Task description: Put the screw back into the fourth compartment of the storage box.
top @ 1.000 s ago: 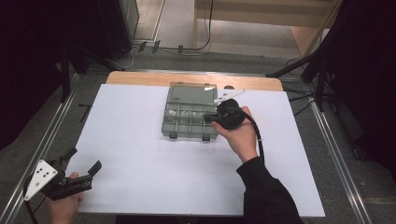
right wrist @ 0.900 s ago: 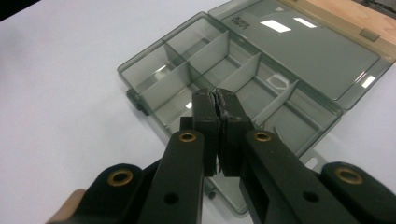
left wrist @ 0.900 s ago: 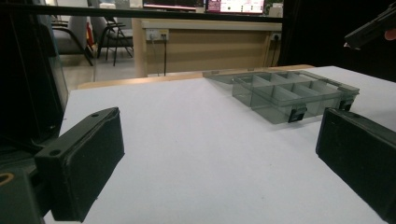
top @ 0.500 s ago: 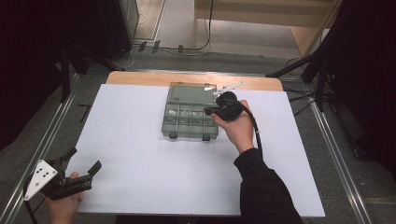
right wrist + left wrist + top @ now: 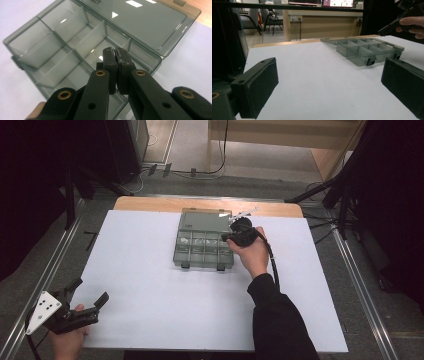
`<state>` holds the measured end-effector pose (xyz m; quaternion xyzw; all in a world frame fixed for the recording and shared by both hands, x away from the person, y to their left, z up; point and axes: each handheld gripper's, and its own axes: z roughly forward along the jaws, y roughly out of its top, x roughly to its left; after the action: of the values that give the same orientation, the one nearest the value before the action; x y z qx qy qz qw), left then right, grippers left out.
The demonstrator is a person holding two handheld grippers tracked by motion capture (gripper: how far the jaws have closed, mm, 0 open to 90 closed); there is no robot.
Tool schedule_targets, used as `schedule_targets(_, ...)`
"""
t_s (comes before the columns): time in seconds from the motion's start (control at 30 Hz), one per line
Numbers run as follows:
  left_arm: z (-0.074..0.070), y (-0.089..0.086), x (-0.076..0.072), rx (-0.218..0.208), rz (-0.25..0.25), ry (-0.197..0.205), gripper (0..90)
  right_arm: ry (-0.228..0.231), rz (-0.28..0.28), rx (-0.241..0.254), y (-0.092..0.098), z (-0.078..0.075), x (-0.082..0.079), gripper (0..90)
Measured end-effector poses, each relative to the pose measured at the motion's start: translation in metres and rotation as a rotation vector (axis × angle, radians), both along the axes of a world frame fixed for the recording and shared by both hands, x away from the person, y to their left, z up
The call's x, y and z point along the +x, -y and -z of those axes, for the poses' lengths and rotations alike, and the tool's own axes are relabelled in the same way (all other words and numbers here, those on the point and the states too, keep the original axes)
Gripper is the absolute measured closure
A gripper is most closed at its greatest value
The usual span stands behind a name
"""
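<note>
1. Right claw (image 5: 115,53): jaws pressed together pad to pad, with nothing between them. In the right gripper view the tips hang just above the dividers of the box, over a compartment near its hinge side.
2. Right claw in the high view (image 5: 239,234): held in the person's right hand (image 5: 254,256) at the right end of the box; a black cable trails back along the dark sleeve.
3. Box (image 5: 202,245): a smoky, see-through plastic organiser lying at the far middle of the counter, split by dividers into two rows of compartments. Its lid (image 5: 140,20) lies folded back flat on the far side. Two dark latches show on its near edge. The compartments in sight hold nothing.
4. Left claw (image 5: 329,82): jaws spread wide, gripping nothing; the white counter shows between them and the box (image 5: 368,50) stands well beyond.
5. Left claw in the high view (image 5: 85,295): held low at the near left corner of the counter (image 5: 150,295), well apart from the box.
6. Counter: a white sheet over a wooden top, whose far edge shows bare.
</note>
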<state>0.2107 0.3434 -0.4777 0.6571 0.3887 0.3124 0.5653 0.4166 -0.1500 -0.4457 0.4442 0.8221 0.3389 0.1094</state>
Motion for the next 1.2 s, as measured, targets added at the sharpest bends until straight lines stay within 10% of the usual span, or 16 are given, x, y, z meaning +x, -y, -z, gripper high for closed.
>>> schedule_targets(0.5,0.000,-0.001,0.000,-0.003,-0.006,-0.002,1.2,-0.050,0.033,-0.046,-0.005,0.025,0.014,87.8)
schedule_targets(1.2,0.000,0.000,0.000,0.000,-0.008,0.004,1.2,0.039,0.061,0.100,0.008,-0.002,-0.024,0.5)
